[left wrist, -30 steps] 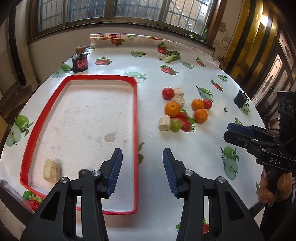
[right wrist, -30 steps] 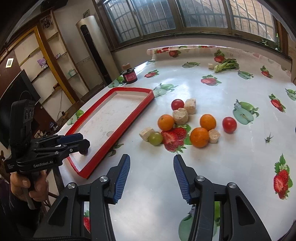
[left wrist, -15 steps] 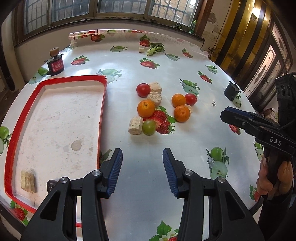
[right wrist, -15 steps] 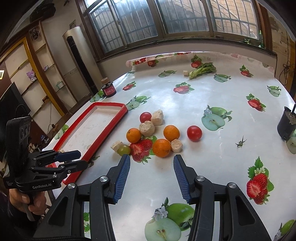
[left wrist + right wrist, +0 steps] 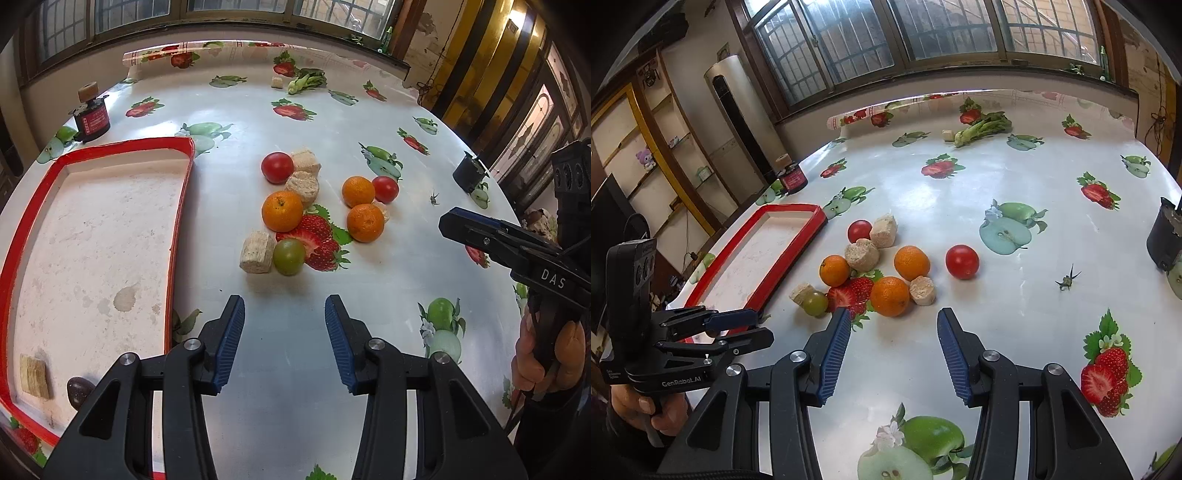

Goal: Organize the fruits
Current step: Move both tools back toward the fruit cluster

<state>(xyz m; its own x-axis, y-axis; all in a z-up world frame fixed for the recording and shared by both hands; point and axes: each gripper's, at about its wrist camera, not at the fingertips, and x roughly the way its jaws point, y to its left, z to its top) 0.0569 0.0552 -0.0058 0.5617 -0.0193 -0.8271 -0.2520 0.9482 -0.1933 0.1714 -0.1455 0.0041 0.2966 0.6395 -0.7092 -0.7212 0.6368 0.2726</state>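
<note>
In the left wrist view, the left gripper (image 5: 284,339) is hovering with its blue pads spread and holding nothing, now pointing at the fruit pile instead of over the red-rimmed tray (image 5: 181,206) as it was a second ago. Just right of the tray, a green grape (image 5: 289,251) is touching a pale banana chunk (image 5: 257,252); beyond them sit an orange (image 5: 282,211), a red tomato (image 5: 277,167) and two more oranges. Inside the tray, at its near end, a banana slice (image 5: 34,376) and a dark fruit (image 5: 79,389) are already lying. The right gripper (image 5: 448,221) is showing side-on, far right of the tray. In the right wrist view, the right gripper (image 5: 892,349) is also hanging released and empty, now closer to the pile, with the nearest orange (image 5: 889,295) just ahead of its fingers. The tray (image 5: 809,236) lies left of the fruit. Both tools appear to be lining up the next pick; most fruit remains outside the tray.
</note>
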